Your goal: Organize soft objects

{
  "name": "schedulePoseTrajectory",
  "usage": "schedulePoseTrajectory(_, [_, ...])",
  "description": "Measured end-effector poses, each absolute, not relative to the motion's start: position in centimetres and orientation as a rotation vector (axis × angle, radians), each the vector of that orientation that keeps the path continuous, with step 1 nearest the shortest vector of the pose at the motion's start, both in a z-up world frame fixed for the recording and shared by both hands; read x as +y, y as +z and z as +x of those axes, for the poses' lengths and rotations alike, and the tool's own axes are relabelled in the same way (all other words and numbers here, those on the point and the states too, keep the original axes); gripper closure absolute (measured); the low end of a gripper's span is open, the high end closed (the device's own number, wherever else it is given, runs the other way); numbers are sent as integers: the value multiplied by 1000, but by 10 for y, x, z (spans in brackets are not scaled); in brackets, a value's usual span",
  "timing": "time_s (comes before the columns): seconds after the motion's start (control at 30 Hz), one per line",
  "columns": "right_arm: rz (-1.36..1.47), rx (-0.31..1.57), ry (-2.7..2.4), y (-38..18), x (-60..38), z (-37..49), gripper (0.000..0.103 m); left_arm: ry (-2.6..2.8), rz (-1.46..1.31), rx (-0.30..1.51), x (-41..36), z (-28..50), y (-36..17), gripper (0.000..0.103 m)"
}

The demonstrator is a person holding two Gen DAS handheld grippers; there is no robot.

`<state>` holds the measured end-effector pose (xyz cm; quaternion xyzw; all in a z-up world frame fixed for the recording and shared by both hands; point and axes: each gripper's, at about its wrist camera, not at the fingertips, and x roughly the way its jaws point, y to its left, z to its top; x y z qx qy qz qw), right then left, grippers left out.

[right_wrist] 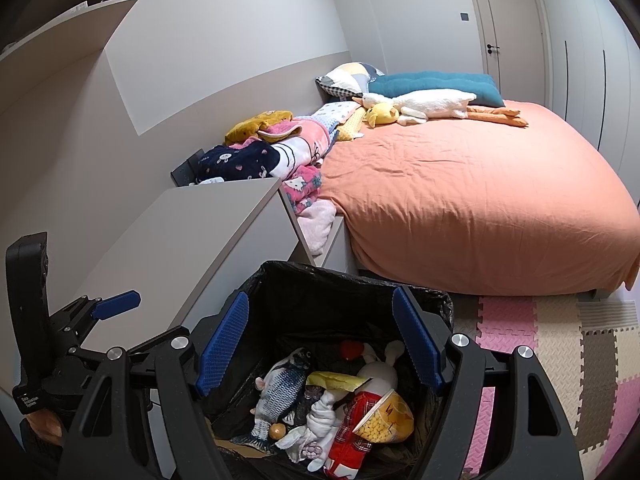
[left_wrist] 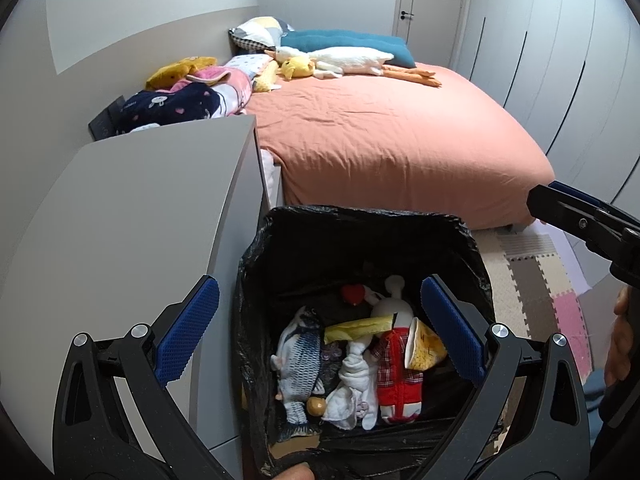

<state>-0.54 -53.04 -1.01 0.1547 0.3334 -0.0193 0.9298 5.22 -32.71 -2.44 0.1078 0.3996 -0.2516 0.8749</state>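
A bin lined with a black bag point(left_wrist: 360, 216) point(right_wrist: 352, 276) stands on the floor below both grippers. Inside lie a grey fish plush point(left_wrist: 300, 352) point(right_wrist: 286, 388), a white doll in red plaid point(left_wrist: 398, 380) point(right_wrist: 352, 436), a yellow cup-shaped plush point(left_wrist: 426, 346) point(right_wrist: 386, 420) and white cloth. My left gripper point(left_wrist: 320, 292) hangs open above the bin with nothing between its blue pads. My right gripper point(right_wrist: 320, 298) is open over the same bin, also holding nothing. On the bed rest a white goose plush point(left_wrist: 352, 60) point(right_wrist: 432, 104) and a yellow chick plush point(left_wrist: 296, 67) point(right_wrist: 382, 114).
The orange-covered bed point(left_wrist: 400, 132) fills the middle, with a teal pillow and a heap of patterned blankets point(left_wrist: 192, 100) point(right_wrist: 280, 148) along the wall. A grey cabinet point(left_wrist: 140, 220) point(right_wrist: 192, 240) stands left of the bin. Foam puzzle mats point(right_wrist: 560, 340) cover the floor to the right; wardrobes point(left_wrist: 560, 60) line the right wall.
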Motion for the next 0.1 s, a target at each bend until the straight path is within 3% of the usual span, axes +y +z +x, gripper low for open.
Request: schedulePoseTrajectory(0.1, [316,683,-38,-11,-530,-6,28,-530,223,838,-327,52,-24,5])
